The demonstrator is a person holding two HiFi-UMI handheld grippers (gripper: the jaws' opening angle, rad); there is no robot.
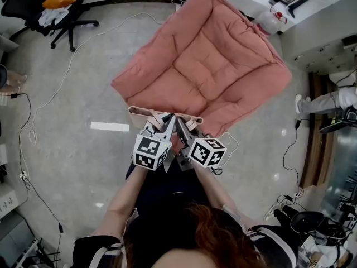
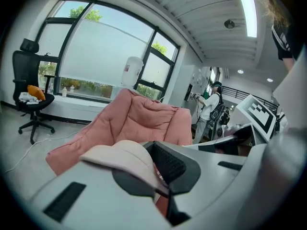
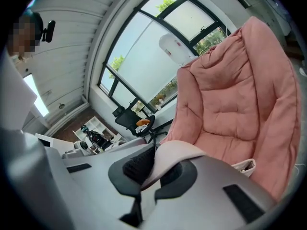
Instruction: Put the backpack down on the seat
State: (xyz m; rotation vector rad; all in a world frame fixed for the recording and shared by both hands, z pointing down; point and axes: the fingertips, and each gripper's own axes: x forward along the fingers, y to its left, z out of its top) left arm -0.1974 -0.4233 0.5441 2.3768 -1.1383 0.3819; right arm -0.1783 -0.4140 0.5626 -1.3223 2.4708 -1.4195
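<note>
Beige backpack [image 1: 142, 113] hangs just beneath my claws, at the pink seat's [image 1: 206, 66] near edge. Left claw [image 1: 165, 121] and right claw [image 1: 179, 124] each pinch a strap [image 2: 120, 153], side by side, so it can settle level.

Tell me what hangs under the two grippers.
A pale backpack: its top edge shows beyond the left gripper and right gripper, each shut on a strap. Its body is hidden beneath them; the pink seat lies beyond.
</note>
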